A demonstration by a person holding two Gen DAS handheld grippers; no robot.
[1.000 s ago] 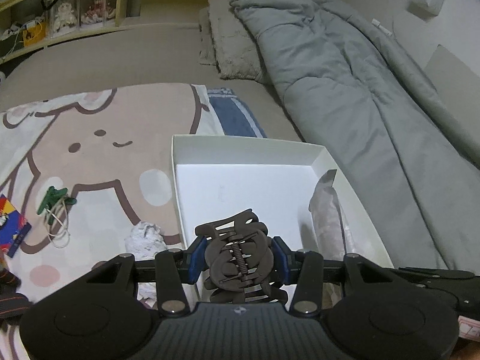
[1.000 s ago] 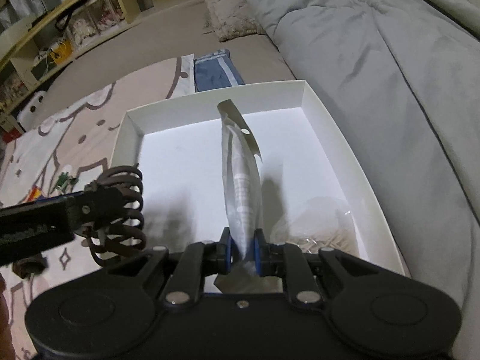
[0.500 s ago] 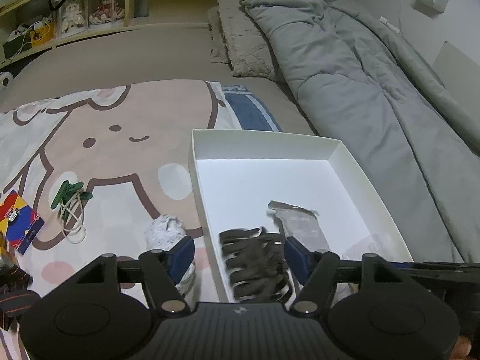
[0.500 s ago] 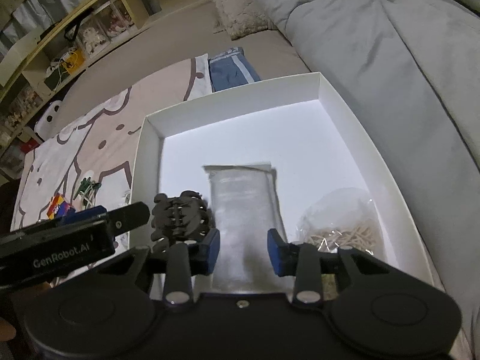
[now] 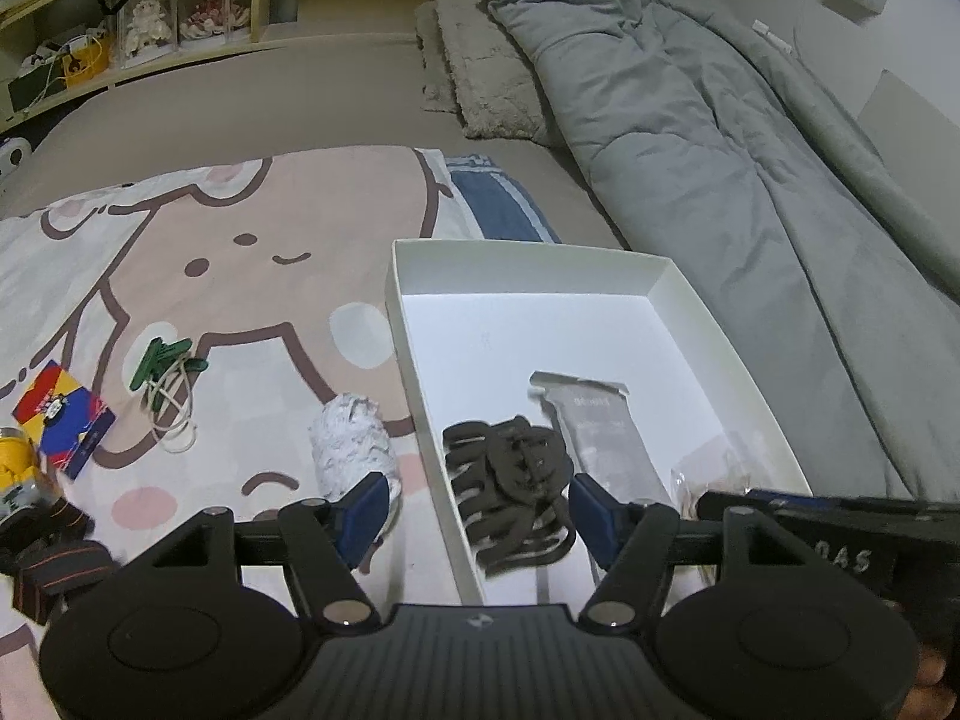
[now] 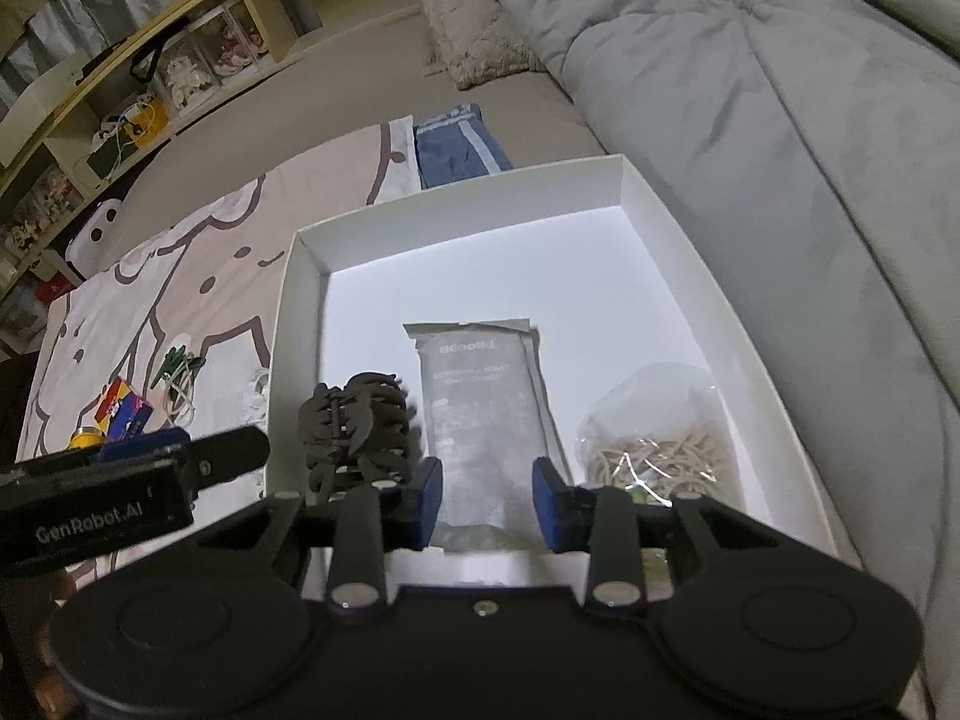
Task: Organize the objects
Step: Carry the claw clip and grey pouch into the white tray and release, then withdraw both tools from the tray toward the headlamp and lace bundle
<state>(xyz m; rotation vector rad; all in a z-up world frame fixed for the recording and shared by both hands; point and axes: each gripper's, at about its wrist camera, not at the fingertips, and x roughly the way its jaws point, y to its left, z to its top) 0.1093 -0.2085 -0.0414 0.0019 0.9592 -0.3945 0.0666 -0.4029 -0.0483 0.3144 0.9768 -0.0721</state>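
White box [image 5: 408, 324] sits on cartoon blanket [image 5: 228, 276], grey duvet [image 5: 690, 120] alongside.

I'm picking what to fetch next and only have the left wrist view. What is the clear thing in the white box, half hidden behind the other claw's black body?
Observer: It is a clear plastic bag of tan rubber bands, lying in the near right corner of the white cardboard box.
Operator: Is the right claw gripping the grey pouch?
Observer: No. The right claw is open, and the grey foil pouch lies flat on the box floor, its near end showing between the blue pads.
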